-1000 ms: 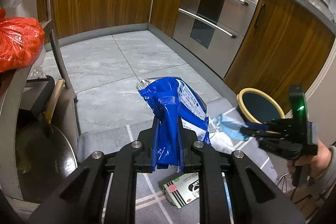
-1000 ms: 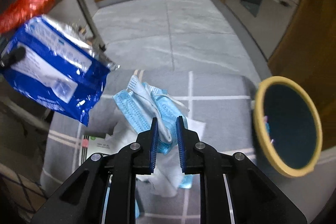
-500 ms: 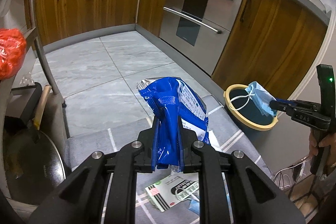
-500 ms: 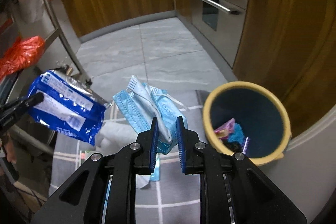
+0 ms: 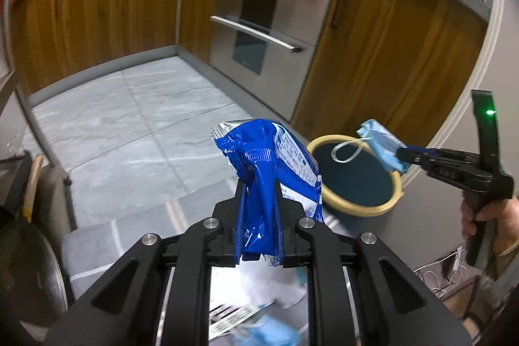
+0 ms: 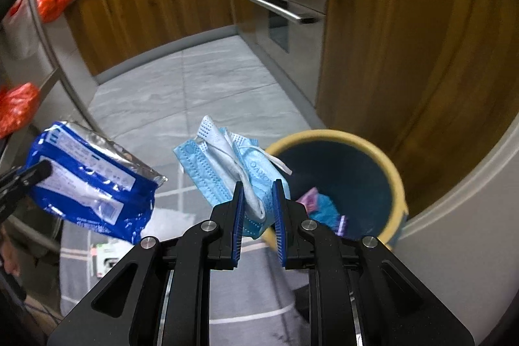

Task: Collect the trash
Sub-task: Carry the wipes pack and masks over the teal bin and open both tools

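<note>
Pinching a crumpled blue snack bag (image 5: 269,184) between its nearly closed jaws, the left gripper (image 5: 259,209) holds it up in the air, with the yellow-rimmed bin (image 5: 356,209) ahead and to its right. The right gripper (image 6: 258,209), jaws likewise narrowed, clamps a bundle of light-blue face masks (image 6: 233,164) at the bin's near rim (image 6: 397,184), the bin's mouth lying just ahead and right of its fingertips. Wrappers (image 6: 316,206) lie inside the bin.
</note>
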Demonstrator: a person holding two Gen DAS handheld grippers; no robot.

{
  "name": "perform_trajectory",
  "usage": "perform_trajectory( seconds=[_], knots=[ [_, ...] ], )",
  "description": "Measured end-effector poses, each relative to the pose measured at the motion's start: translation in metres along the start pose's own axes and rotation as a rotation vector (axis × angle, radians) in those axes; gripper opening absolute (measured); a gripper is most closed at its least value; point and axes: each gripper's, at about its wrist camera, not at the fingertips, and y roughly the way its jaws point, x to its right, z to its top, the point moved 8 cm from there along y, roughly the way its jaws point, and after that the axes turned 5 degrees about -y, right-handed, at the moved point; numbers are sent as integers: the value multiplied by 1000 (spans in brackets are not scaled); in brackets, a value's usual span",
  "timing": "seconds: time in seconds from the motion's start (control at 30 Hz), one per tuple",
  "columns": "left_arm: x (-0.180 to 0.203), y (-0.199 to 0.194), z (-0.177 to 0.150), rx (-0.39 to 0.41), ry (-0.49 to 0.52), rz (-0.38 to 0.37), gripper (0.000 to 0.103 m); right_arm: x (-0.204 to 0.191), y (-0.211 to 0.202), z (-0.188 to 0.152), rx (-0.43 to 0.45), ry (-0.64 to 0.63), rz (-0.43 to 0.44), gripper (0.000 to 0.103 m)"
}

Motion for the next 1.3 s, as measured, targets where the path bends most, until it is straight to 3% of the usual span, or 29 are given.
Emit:
perform_trajectory(
  seconds=[0.2, 0.57, 1.03, 1.3],
  knots=[
    [46, 34, 15, -13, 68, -30, 14, 37, 13, 0, -16, 51, -37, 18],
    [124, 91, 38, -42, 191, -68, 14, 45, 29, 1, -46, 55, -59, 18],
    [138, 146, 35, -115, 225, -62, 14, 76, 59, 1, -102, 103, -101, 18],
    [145, 195, 17, -172, 191, -43, 14, 83, 89, -22, -203, 112, -112, 18]
  ],
)
